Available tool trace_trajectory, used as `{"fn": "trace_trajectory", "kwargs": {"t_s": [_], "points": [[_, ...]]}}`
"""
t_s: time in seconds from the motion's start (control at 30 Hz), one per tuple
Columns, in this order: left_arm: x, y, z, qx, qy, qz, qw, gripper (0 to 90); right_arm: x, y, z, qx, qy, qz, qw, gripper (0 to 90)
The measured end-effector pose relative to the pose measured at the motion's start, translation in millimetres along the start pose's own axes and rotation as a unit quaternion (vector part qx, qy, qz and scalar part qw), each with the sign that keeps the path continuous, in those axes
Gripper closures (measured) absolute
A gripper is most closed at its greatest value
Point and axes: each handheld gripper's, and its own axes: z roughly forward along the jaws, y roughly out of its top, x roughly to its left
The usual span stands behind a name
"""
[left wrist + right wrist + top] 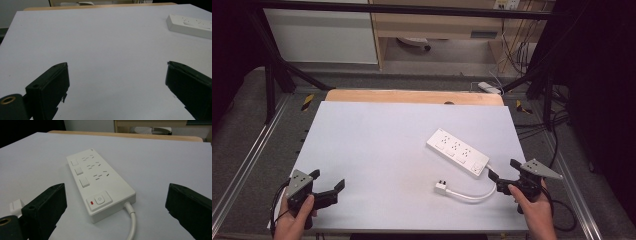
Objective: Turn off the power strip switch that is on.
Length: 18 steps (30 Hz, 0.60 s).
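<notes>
A white power strip (457, 151) lies at an angle right of the table's middle, and its near end fills the right gripper view (100, 182). Its white cable (473, 194) curls back to a white plug (441, 188) lying on the table; the plug (16, 207) peeks past the left jaw. My right gripper (502, 172) is open at the front right, just short of the strip's switch end. My left gripper (328, 180) is open at the front left over bare table, with the strip's far end (190, 25) at the upper right.
The white table top (377, 150) has a wooden strip (412, 96) along its far edge. A metal frame (272, 80) surrounds the table. Cables and a white adapter (489, 88) lie on the floor behind.
</notes>
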Motion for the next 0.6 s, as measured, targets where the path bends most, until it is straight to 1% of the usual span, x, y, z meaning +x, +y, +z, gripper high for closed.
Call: {"fn": "trace_trajectory", "kwargs": {"t_s": [0.1,0.13,0.3,0.33,0.43,0.5,0.6], "points": [[-0.4,-0.2,-0.7,-0.003,0.002,-0.004,1.0,5.1,-2.1,1.7,-1.1,0.002,0.001,0.0,1.0,4.3],[-0.3,-0.7,0.1,0.001,-0.001,0.001,1.0,5.1,-2.5,2.5,-1.3,0.001,0.002,0.001,1.0,4.3],[-0.6,-0.5,0.5,0.003,-0.001,0.003,1.0,5.1,-3.7,5.8,-3.4,-0.004,0.003,0.002,1.0,4.3],[-0.7,-0.6,0.6,0.003,-0.001,0.0,1.0,5.1,-3.7,6.1,-3.4,-0.004,0.004,0.002,1.0,4.3],[-0.8,-0.5,0.8,0.003,-0.002,0.002,1.0,5.1,-4.2,6.9,-3.4,0.0,0.004,0.002,1.0,4.3],[-1.2,-0.4,0.5,0.003,-0.001,0.003,1.0,5.1,-3.8,7.3,-3.2,0.003,0.006,-0.001,1.0,4.3],[-1.3,-0.7,1.0,0.004,-0.002,0.002,1.0,5.1,-3.3,8.0,-3.4,0.003,0.007,-0.003,1.0,4.3]]}}
